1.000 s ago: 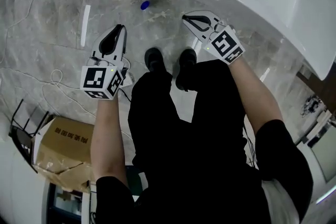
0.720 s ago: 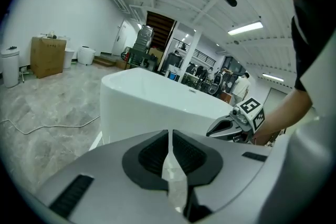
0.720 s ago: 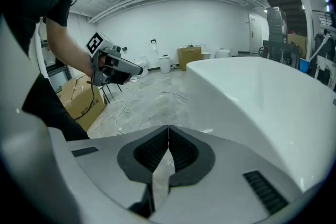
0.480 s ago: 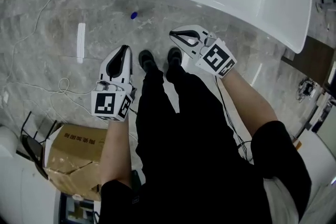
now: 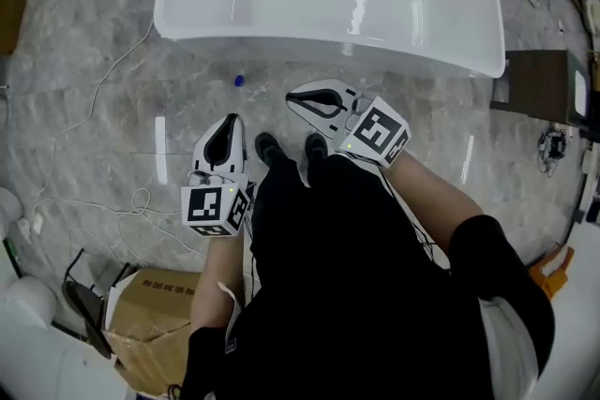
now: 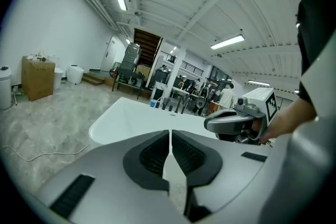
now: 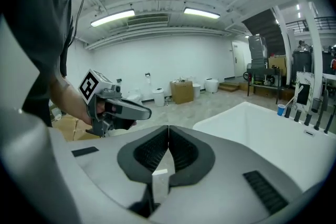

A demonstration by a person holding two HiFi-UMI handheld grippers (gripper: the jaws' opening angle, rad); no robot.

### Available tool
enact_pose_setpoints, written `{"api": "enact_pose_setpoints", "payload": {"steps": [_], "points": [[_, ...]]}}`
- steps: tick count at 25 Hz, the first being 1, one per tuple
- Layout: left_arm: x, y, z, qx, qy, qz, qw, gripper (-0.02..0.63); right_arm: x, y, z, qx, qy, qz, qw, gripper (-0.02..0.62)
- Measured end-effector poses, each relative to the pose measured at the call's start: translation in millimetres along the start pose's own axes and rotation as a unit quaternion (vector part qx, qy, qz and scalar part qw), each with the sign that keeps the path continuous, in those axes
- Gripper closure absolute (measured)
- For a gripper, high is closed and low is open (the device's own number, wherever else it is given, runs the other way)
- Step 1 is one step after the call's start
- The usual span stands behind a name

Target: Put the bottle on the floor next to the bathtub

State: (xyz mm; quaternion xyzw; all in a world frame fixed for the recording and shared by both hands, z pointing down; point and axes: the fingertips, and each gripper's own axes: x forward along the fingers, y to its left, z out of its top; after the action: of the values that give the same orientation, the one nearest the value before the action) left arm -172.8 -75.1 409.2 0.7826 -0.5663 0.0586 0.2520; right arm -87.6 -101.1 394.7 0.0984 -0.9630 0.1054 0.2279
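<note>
The left gripper [image 5: 229,125] is hovering over the floor [image 5: 103,136], its jaws pressed together on nothing, as its own view is showing. At 12 o'clock from it, a small blue-topped thing, which I am taking for the bottle [image 5: 239,81], is sitting on the floor just beside the near wall of the bathtub [image 5: 281,47]. It is showing too small to tell whether it is upright or tilted. At 4 o'clock from the bottle, the right gripper [image 5: 295,98] is hanging with jaws closed and empty. I am judging the bottle light, stiff and slick-walled, probably plastic. If it needs moving, gripping around the body below the cap is looking safest.
</note>
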Motion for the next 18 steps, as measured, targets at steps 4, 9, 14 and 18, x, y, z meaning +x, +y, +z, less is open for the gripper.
{"api": "enact_pose_setpoints", "payload": {"steps": [4, 9, 14, 18], "points": [[-19.4, -32.0, 33.7, 0.028, -0.018, -0.006, 0.9994, 0.578, -33.9, 31.1, 19.4, 0.005, -0.022, 0.015, 1.000, 0.568], [-48.0, -85.4, 66.1, 0.073, -0.027, -0.002, 0.9970, 0.578, -89.6, 52.6, 48.0, 0.024, -0.082, 0.032, 0.996, 0.568], [-76.4, -142.0, 86.3, 0.068, -0.058, 0.023, 0.9957, 0.578, -161.9, 66.4, 61.3, 0.041, -0.134, 0.030, 0.990, 0.568], [-96.8, -182.1, 103.4, 0.058, -0.091, 0.046, 0.9931, 0.578, -212.3, 82.6, 61.7, 0.034, -0.159, 0.038, 0.986, 0.568]]}}
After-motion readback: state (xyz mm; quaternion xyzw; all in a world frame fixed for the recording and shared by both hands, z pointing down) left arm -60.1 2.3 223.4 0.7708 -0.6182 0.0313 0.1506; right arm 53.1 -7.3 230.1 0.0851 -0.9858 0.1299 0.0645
